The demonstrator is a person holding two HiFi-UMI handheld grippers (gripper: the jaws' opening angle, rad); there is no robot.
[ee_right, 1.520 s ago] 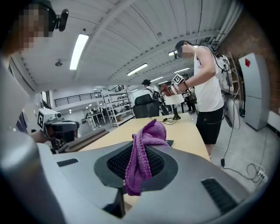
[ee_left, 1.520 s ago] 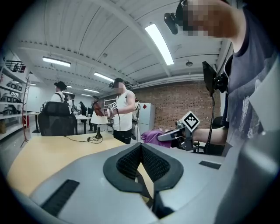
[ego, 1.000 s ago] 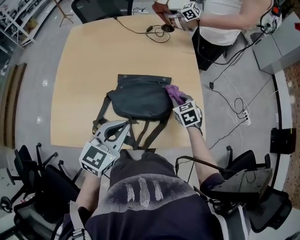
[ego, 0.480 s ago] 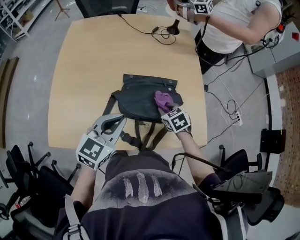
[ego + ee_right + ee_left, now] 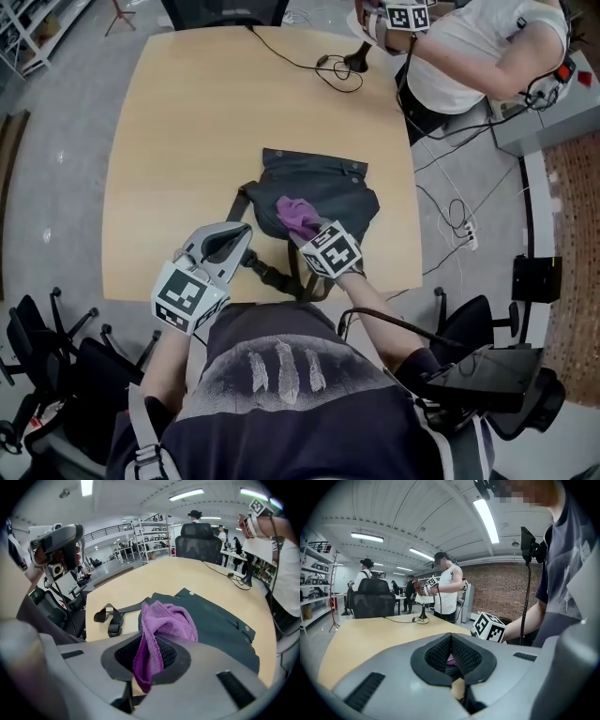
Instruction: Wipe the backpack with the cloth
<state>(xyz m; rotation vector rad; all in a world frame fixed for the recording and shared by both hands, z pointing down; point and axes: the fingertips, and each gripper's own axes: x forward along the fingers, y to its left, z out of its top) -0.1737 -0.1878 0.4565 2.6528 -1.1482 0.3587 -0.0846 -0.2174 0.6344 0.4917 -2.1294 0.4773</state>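
A dark grey backpack [image 5: 328, 187] lies flat on the wooden table [image 5: 178, 141], its straps [image 5: 267, 272] trailing toward the near edge. My right gripper [image 5: 307, 231] is shut on a purple cloth [image 5: 297, 215] that rests on the bag's near-left part. In the right gripper view the cloth [image 5: 166, 620] bunches out between the jaws of the right gripper [image 5: 150, 646] over the backpack [image 5: 220, 625]. My left gripper [image 5: 236, 238] hovers beside the bag's left straps. In its own view the left gripper [image 5: 451, 641] is shut with nothing seen in it.
Another person [image 5: 469, 47] stands at the table's far right corner holding a gripper [image 5: 403, 14]. A black cable and small stand [image 5: 349, 64] lie there. Office chairs [image 5: 56, 347] crowd the near left, and one chair [image 5: 220, 9] is at the far end. Cables run over the floor at right.
My right gripper has dragged the purple cloth from the backpack's right edge leftward across the bag to its near-left part. The left gripper has hardly moved.
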